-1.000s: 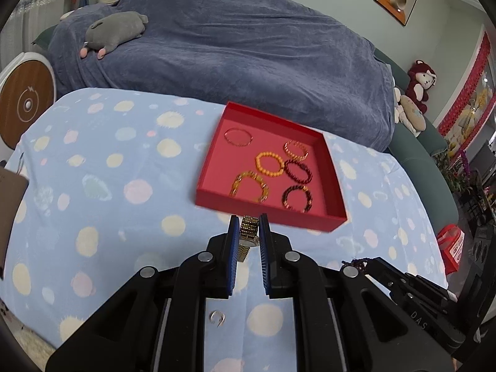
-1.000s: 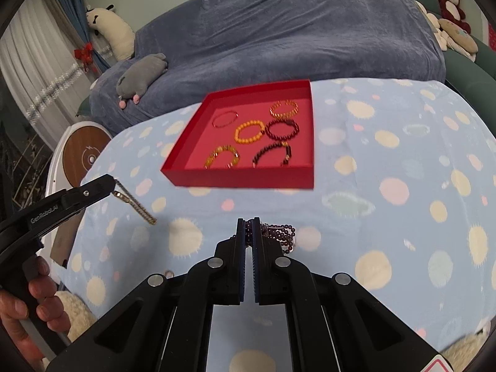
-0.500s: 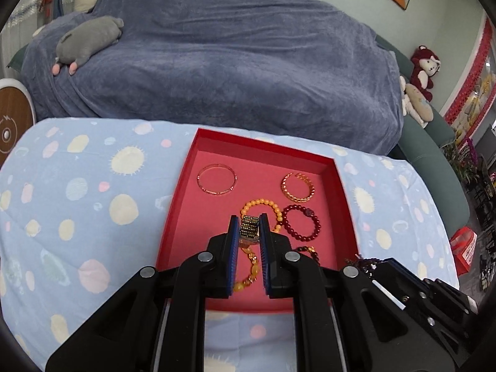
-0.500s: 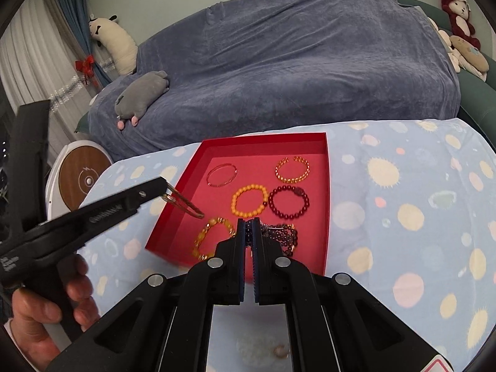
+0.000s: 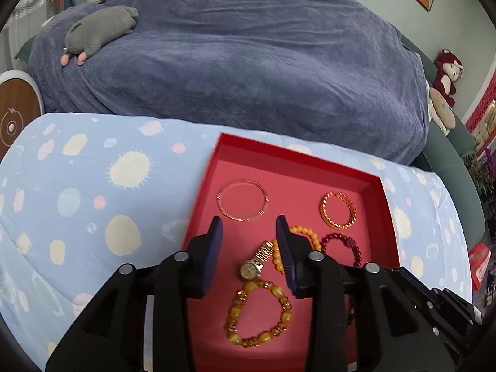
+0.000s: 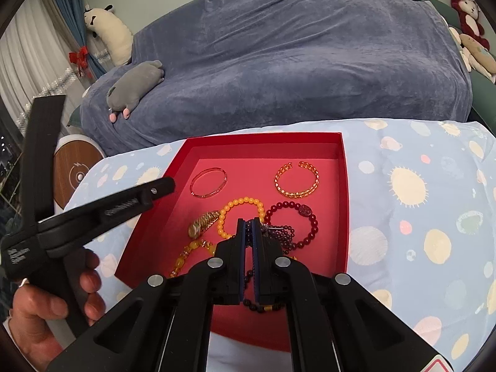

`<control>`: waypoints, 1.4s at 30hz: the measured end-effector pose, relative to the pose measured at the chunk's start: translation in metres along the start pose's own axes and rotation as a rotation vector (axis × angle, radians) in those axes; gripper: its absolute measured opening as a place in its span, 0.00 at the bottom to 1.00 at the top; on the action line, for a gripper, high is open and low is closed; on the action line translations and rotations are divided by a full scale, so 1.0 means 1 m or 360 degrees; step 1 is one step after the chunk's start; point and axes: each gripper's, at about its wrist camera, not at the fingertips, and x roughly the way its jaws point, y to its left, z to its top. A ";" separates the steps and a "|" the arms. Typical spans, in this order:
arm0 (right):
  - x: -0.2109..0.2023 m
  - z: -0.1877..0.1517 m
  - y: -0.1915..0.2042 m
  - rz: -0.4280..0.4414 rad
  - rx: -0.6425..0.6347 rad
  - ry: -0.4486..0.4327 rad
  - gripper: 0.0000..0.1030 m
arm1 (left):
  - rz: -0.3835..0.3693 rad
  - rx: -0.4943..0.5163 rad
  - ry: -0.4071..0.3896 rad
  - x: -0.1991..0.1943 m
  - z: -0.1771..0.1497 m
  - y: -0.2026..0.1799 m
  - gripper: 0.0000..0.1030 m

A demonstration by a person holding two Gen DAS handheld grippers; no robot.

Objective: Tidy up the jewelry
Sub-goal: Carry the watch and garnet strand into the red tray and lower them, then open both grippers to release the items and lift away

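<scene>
Left wrist view: left claw (image 5: 249,232) spread wide, gold watch (image 5: 256,261) lying loose below centre in red tray (image 5: 297,158), band running upper right.

Right wrist view: right claw (image 6: 249,228) clamped on dark bead strand (image 6: 280,235), over tray's lower middle.

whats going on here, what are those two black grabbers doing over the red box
A person is sorting jewelry into a red tray on a spotted blue cloth. The left gripper hangs open over the tray, with a gold watch lying on the tray floor below its fingers, beside the orange bead bracelet. The right gripper is shut on a dark purple bead strand, held over the tray. Several bracelets and a thin bangle already lie inside.
</scene>
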 end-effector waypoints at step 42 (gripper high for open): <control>-0.048 -0.042 0.011 -0.0065 0.0020 0.0062 0.10 | 0.0039 -0.0122 0.0031 -0.065 -0.078 0.031 0.34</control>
